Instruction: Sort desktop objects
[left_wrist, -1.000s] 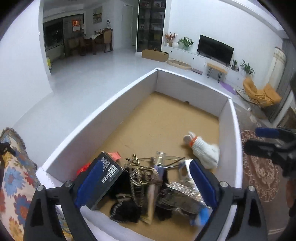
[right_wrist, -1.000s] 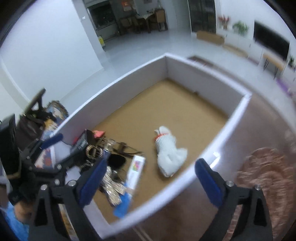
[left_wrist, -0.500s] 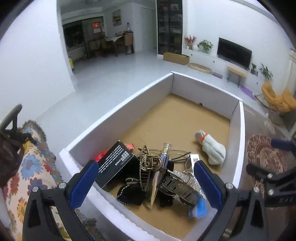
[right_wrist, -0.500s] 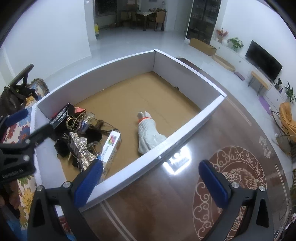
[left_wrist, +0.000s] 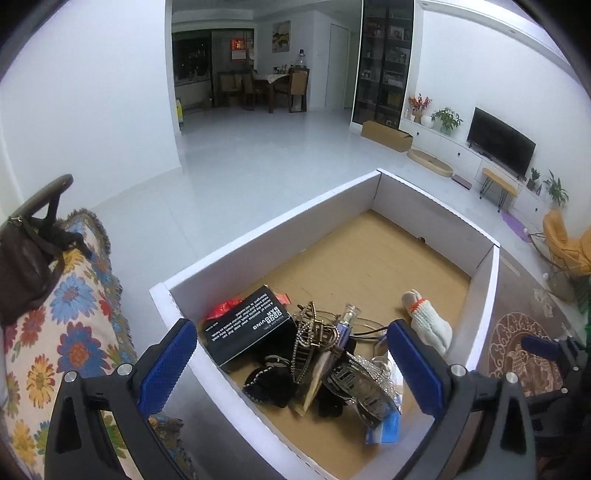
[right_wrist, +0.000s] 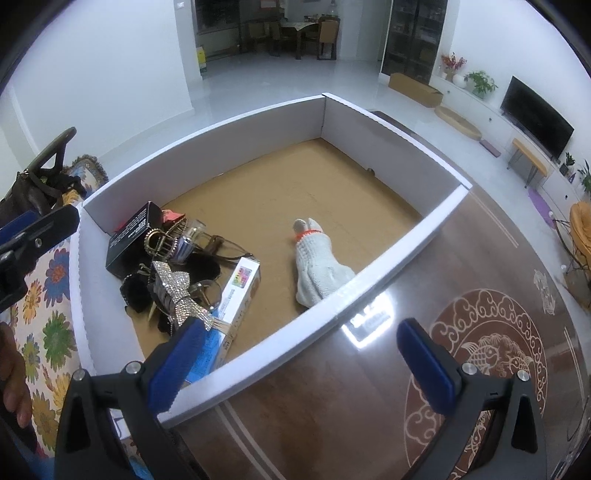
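Observation:
A large white-walled box (right_wrist: 391, 258) (left_wrist: 258, 243) with a cardboard floor holds a pile in its near-left corner: a black carton (left_wrist: 245, 328) (right_wrist: 135, 238), a gold hair claw (left_wrist: 314, 332), a rhinestone bow clip (right_wrist: 177, 291), a small glass bottle (left_wrist: 349, 314) and a colourful slim box (right_wrist: 238, 291). A white work glove (right_wrist: 317, 266) (left_wrist: 428, 321) lies apart on the floor. My left gripper (left_wrist: 291, 369) is open and empty above the pile. My right gripper (right_wrist: 303, 365) is open and empty over the box's near wall.
The box stands on a glossy brown table (right_wrist: 406, 406) with a round fish pattern (right_wrist: 491, 369). A floral cloth (left_wrist: 62, 332) and a dark handbag (left_wrist: 26, 266) lie left of the box. The left gripper's finger shows at the right wrist view's left edge (right_wrist: 37, 229).
Both grippers have pulled back and up from the box, so more of it shows. The objects in the box have not moved.

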